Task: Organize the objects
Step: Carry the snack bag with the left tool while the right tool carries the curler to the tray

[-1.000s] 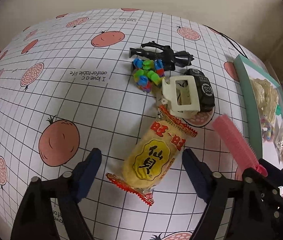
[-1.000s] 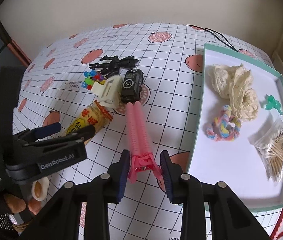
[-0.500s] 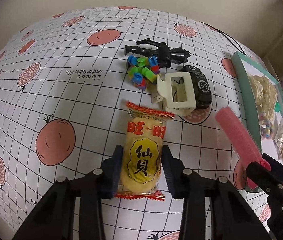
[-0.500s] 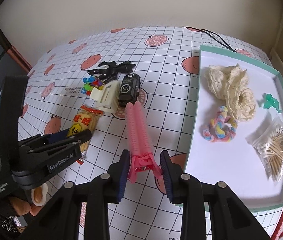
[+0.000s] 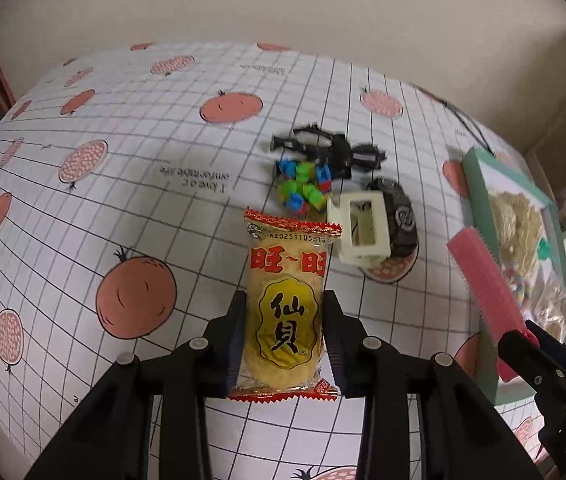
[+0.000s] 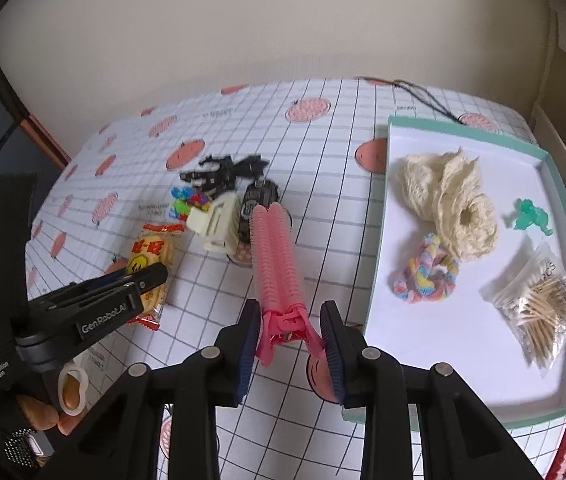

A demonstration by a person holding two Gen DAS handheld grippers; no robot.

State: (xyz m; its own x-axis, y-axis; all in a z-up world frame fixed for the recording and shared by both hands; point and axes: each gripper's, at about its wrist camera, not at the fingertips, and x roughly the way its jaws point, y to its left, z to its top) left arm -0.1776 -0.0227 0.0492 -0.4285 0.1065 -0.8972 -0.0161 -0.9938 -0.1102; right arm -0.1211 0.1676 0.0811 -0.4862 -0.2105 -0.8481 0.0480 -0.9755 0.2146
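Left gripper [image 5: 285,340] clamped on rice cracker packet [image 5: 285,300]; right gripper [image 6: 289,344] clamped on pink hair clip [image 6: 277,264]. Best carried gently, avoiding crushing, toward tray [image 6: 379,264].

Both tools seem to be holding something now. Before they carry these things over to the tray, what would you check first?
1. Left gripper shut on the rice cracker packet: ok, jaws press both sides.
2. Packet lifted off the tablecloth: cannot tell.
3. Right gripper shut on the pink hair clip: ok, held by its hinge end.
4. Free room in the tray: ok, bare white floor near the front.
5. Clip clear of the black toy car: cannot tell, its tip overlaps the car.
6. Grippers apart from each other: ok.
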